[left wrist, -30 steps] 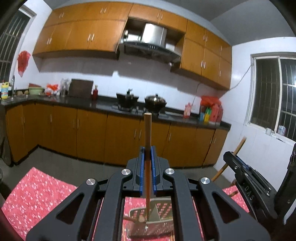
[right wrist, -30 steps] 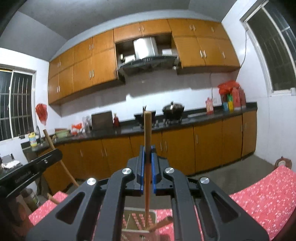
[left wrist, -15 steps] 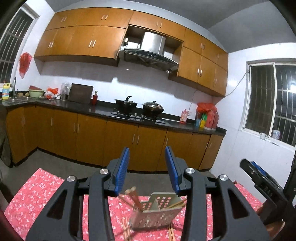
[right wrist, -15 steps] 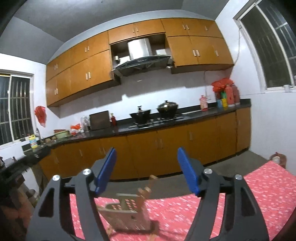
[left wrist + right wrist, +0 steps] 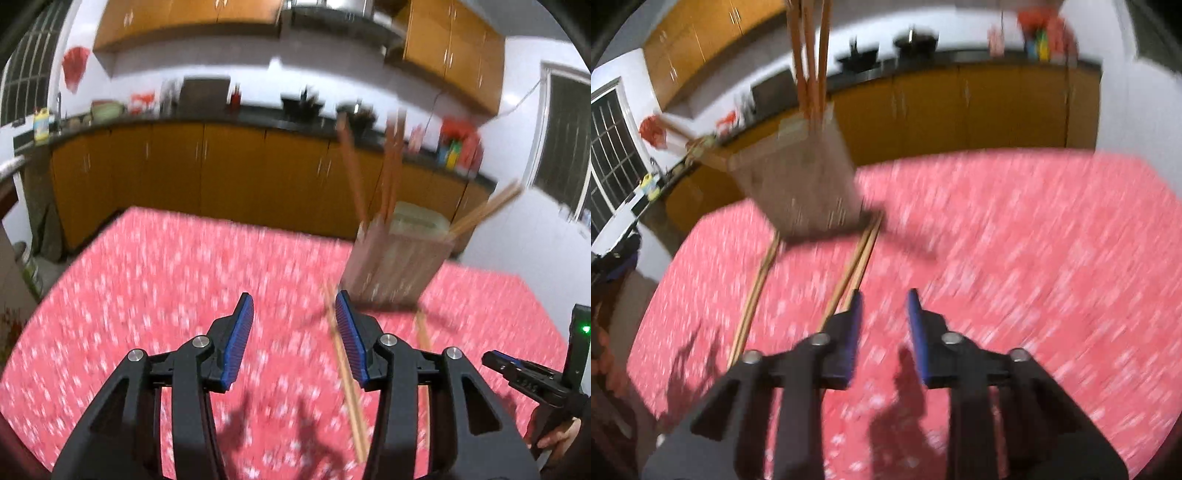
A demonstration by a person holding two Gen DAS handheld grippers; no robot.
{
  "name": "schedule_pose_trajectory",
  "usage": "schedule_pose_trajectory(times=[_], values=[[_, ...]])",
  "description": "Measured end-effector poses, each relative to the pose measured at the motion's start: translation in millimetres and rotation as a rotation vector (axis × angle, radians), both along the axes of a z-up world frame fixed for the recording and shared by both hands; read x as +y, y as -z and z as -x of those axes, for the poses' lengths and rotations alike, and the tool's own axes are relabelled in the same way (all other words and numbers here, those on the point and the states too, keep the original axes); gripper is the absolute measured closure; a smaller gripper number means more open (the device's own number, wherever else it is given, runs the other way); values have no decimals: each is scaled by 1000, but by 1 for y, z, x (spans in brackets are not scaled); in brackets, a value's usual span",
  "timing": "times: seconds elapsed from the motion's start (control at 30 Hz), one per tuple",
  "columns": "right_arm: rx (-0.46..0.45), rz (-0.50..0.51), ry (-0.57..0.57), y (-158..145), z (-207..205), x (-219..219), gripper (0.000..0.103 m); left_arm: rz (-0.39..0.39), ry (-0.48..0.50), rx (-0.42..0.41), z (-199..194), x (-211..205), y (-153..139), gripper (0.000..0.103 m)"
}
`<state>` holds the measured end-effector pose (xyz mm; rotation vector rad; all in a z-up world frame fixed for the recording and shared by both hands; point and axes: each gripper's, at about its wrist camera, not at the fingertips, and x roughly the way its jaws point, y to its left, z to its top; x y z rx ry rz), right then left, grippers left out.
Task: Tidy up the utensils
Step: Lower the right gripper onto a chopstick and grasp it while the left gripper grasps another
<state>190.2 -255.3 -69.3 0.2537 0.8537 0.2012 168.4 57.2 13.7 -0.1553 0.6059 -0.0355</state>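
A perforated utensil holder (image 5: 397,258) stands on the red floral tablecloth (image 5: 166,288) with several wooden chopsticks (image 5: 388,170) upright in it. It also shows in the right wrist view (image 5: 805,184). Loose chopsticks (image 5: 345,373) lie on the cloth in front of it, by my left gripper's right finger. My left gripper (image 5: 294,310) is open and empty above the cloth. My right gripper (image 5: 884,306) is open and empty; a pair of loose chopsticks (image 5: 855,266) lies just left of it, another one (image 5: 755,288) further left. Both views are motion-blurred.
Orange kitchen cabinets (image 5: 229,177) and a dark counter with pots run behind the table. The right gripper's body (image 5: 532,380) shows at the lower right of the left wrist view. The table edge falls off at the left (image 5: 55,280).
Both grippers let go of their chopsticks, which now stand in the holder. Both opened and have tilted down toward the cloth and the loose chopsticks.
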Motion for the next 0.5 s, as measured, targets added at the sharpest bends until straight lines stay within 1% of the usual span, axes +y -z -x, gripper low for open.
schedule_pose_trajectory(times=[0.17, 0.3, 0.37, 0.4, 0.43, 0.5], values=[[31, 8, -50, 12, -1, 33, 80, -8, 39, 96, -5, -11, 33, 56], [51, 74, -80, 23, -2, 51, 80, -16, 71, 143, -4, -20, 52, 56], [71, 99, -88, 28, -3, 51, 80, -20, 86, 163, -3, -25, 59, 56], [49, 123, -86, 28, -1, 53, 84, -19, 94, 174, -3, -26, 63, 56], [47, 149, -81, 28, -1, 54, 92, -19, 98, 181, -2, -28, 66, 56], [49, 156, -62, 29, -2, 49, 92, -14, 112, 200, -2, -31, 72, 57]])
